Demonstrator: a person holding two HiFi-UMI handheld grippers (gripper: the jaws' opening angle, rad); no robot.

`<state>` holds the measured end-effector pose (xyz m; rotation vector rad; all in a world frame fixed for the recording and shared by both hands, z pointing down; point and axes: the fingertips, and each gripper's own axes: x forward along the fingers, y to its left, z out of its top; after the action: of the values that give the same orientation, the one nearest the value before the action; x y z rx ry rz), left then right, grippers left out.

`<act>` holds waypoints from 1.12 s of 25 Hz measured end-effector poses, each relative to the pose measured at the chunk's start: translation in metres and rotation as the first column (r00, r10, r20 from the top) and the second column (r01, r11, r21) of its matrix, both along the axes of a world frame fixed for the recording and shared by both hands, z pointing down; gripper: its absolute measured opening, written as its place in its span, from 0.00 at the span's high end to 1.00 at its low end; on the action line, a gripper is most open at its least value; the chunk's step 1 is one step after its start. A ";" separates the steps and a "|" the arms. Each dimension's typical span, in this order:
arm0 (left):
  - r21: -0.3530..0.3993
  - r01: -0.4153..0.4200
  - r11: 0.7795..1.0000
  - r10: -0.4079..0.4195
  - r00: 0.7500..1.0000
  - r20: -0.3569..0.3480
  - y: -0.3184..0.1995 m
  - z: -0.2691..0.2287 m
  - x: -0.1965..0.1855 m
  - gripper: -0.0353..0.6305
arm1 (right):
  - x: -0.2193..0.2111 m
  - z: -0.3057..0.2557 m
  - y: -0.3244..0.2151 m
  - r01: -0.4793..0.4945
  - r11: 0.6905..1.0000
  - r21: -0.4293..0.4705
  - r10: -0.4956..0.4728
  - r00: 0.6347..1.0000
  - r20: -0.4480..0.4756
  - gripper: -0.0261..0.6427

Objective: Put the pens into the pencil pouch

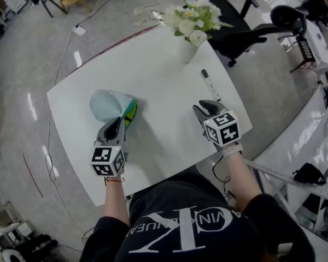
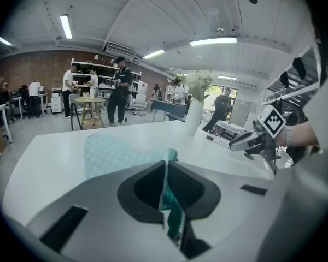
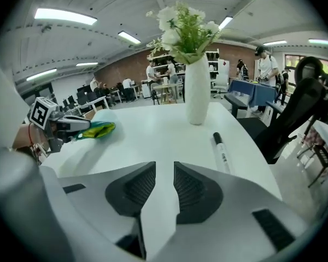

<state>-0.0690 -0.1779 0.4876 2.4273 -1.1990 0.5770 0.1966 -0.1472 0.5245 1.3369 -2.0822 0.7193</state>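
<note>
The left gripper [image 1: 119,123] pinches the pouch [image 1: 108,103] at its mouth, jaws nearly together on the fabric. The right gripper [image 1: 208,108], jaws partly apart and empty, points at the one pen [image 1: 210,84] lying on the tabletop [image 1: 158,75] between it and the vase [image 1: 188,50]. Fetching seems to be the step in hand. Next, the right jaws must straddle the pen's barrel and close.

Tabletop [image 1: 153,81] gleams white, smooth, faintly glossy. At nine o'clock the pouch [image 1: 106,103]: soft matt cloth, fine pale check, shinier green-yellow lining. Marker [image 1: 210,84] at two o'clock, smooth plastic. Vase [image 1: 188,51] at one, glazed sheen. Left tongs [image 1: 120,123] and right tongs [image 1: 208,109]: matt grey plastic, ribbed dark pads [image 3: 189,189]. Floor [image 1: 22,48] polished, mirroring lights.
</note>
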 end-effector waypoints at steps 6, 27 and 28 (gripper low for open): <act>-0.002 0.055 0.998 -0.055 0.998 0.014 0.007 0.002 0.013 0.91 | 0.058 0.007 -0.003 -0.081 0.997 0.003 0.081 0.996 -0.029 0.77; 0.000 0.124 0.992 -0.124 0.992 0.024 0.018 0.004 0.028 0.91 | 0.101 0.039 -0.020 -0.121 0.988 -0.095 0.117 0.992 -0.050 0.84; 0.001 0.126 0.992 -0.126 0.992 0.024 0.018 0.004 0.027 0.91 | 0.099 0.036 -0.021 -0.124 0.988 -0.086 0.122 0.992 -0.030 0.84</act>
<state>-0.0417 -0.1600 0.4916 2.3301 -1.3502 0.5693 0.2955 -0.1677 0.5608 1.4276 -1.9392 0.8328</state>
